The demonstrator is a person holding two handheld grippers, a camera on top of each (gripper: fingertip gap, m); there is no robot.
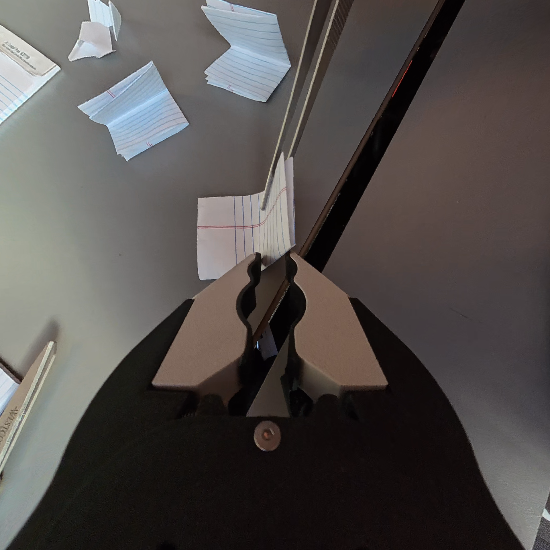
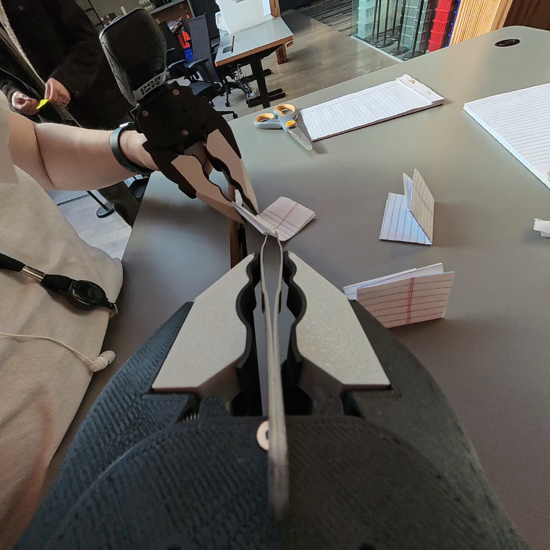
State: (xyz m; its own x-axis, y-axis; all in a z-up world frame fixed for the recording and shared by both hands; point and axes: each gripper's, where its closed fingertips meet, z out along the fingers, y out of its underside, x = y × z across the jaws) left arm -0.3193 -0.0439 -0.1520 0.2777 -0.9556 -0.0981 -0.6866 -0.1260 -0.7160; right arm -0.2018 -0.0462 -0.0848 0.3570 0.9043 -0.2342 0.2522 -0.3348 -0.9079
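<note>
While pinching folded paper (image 2: 279, 218) at worktop (image 2: 387, 178) edge: left claw (image 2: 248, 215) clamped on paper corner; right claw (image 2: 272, 262) clamped on tweezers (image 2: 272, 327), tips nipping paper fold. Likely risks: tearing from opposing pulls, slipping from thin tips.

Soft daylight falls evenly; the grey table (image 2: 387, 184) shows mild sheen and faint shadows. Wide-angle distortion bends the edges, and the nearest tweezers (image 2: 275, 387) blur close to the lens.
</note>
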